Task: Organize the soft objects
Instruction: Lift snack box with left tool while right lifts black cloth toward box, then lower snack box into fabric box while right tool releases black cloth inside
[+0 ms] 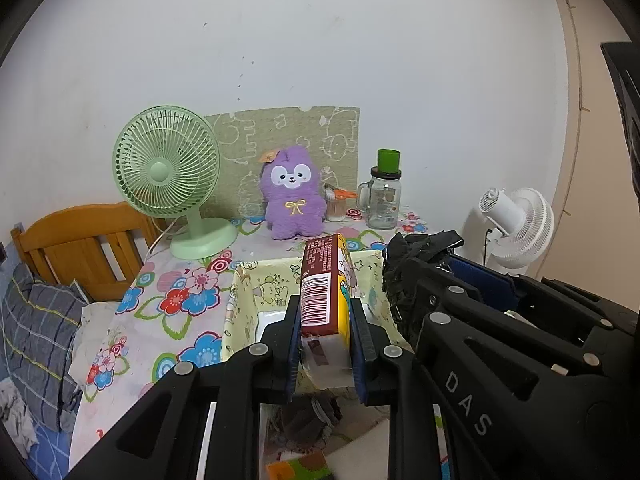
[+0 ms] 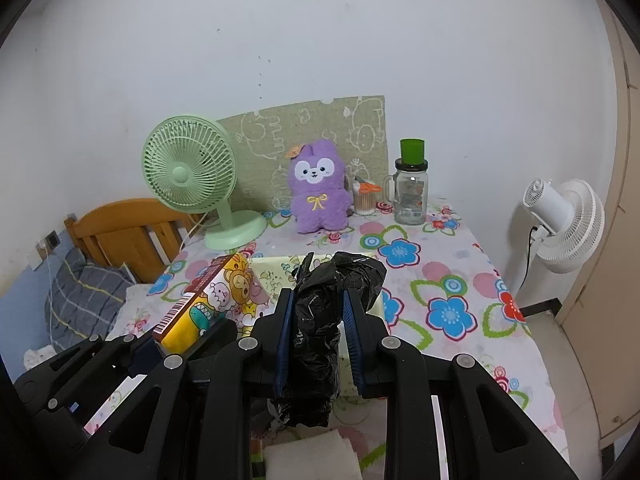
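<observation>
Tissue pack (image 1: 324,284) clamped upright in left gripper (image 1: 325,344); black bag (image 2: 320,328) pinched by right gripper (image 2: 318,344); both held above fabric bin (image 1: 244,296), mid-tabletop.

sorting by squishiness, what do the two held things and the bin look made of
Tissue pack: glossy printed plastic wrap, likely soft paper inside. Black bag: thin crinkled shiny plastic film. Storage bin: seemingly fabric, its cartoon-print walls sagging slightly.
</observation>
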Demonstrator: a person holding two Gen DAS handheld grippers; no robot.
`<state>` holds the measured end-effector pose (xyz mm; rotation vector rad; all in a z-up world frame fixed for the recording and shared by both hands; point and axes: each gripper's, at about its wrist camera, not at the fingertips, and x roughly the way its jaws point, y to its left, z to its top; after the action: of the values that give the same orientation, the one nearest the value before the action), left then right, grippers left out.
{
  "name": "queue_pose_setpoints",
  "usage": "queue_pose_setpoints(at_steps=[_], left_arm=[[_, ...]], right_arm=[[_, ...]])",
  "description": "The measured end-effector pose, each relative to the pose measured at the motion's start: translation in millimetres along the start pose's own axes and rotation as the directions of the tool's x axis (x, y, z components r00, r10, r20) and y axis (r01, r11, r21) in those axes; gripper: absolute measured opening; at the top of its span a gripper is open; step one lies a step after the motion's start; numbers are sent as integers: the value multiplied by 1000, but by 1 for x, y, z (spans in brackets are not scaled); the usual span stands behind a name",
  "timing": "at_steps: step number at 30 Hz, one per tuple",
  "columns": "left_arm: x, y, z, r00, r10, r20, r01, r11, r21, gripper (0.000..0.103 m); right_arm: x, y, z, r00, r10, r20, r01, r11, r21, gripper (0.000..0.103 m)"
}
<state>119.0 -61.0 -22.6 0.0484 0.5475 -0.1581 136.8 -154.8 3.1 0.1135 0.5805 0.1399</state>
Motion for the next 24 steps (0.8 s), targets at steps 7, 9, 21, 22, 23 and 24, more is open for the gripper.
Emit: queue_pose_setpoints(at_steps=[7, 9, 21, 22, 23, 24], left_arm=[[24, 7, 6, 1000, 16, -16, -16, 1000, -16, 20], [33, 9, 8, 1000, 20, -24, -21, 1000, -19, 20], [94, 23, 12, 994, 25, -104, -29, 999, -39, 21], [98, 24, 11, 993, 25, -112, -29, 999, -40, 21], [102, 25, 11, 993, 25, -119, -30, 999, -42, 21], [107, 26, 10, 992, 27, -127, -33, 998, -45, 21]], right_arm=[[28, 1, 9, 1000, 1, -17, -1, 1000, -5, 27], [35, 0, 11, 1000, 1, -25, -1, 1000, -5, 27], [98, -6, 17, 996, -16, -90, 16, 1000, -1, 27], [104, -7, 16, 995, -15, -100, 15, 1000, 1, 27], [110, -7, 16, 994, -13, -109, 13, 1000, 3, 27], [114, -7, 15, 993, -12, -115, 12, 1000, 4, 27]])
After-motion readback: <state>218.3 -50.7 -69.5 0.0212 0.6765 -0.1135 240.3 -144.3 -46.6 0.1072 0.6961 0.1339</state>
